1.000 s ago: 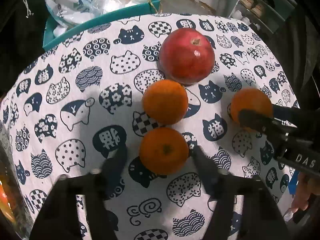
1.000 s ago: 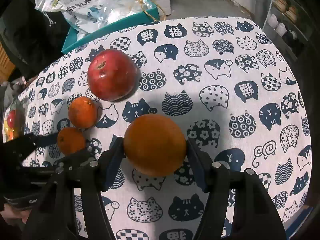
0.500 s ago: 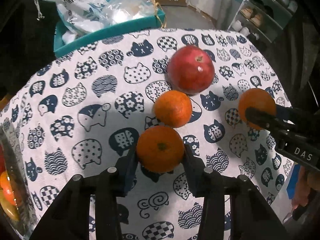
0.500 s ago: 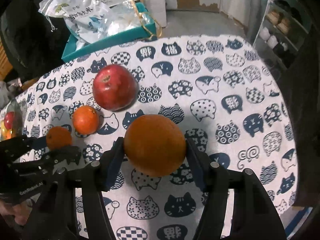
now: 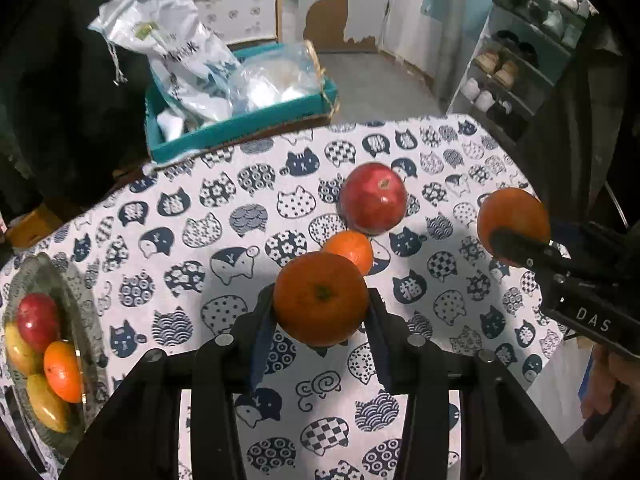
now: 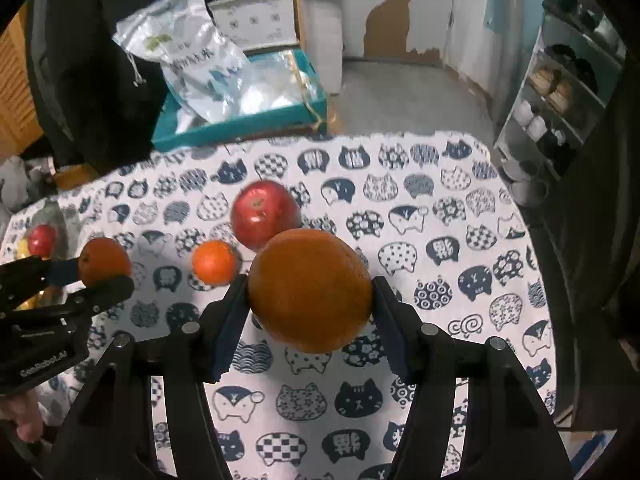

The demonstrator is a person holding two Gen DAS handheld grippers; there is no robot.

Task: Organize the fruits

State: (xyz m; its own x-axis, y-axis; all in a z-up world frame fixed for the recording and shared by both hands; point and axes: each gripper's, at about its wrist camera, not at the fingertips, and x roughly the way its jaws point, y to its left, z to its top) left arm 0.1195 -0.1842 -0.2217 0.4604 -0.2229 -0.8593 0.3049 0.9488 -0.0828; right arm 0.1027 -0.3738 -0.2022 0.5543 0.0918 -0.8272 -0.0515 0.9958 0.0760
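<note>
Two oranges clamped, one per fingers (image 5: 320,300) (image 6: 310,290); glass bowl (image 5: 86,304) partly filled; apple (image 5: 373,198) and small orange (image 5: 350,250) left on tabletop (image 5: 400,360).

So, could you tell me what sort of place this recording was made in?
Most likely a lived-in home: a table under a cat-print tablecloth, a shoe rack by the wall, and a glass fruit bowl at the table's edge.

Left gripper (image 5: 321,304) has closed on its mandarin (image 5: 321,298) and lifted it off the cloth (image 5: 224,216); right gripper (image 6: 310,292) has raised its orange (image 6: 310,290) too, bowl (image 5: 86,320) now visible.
</note>
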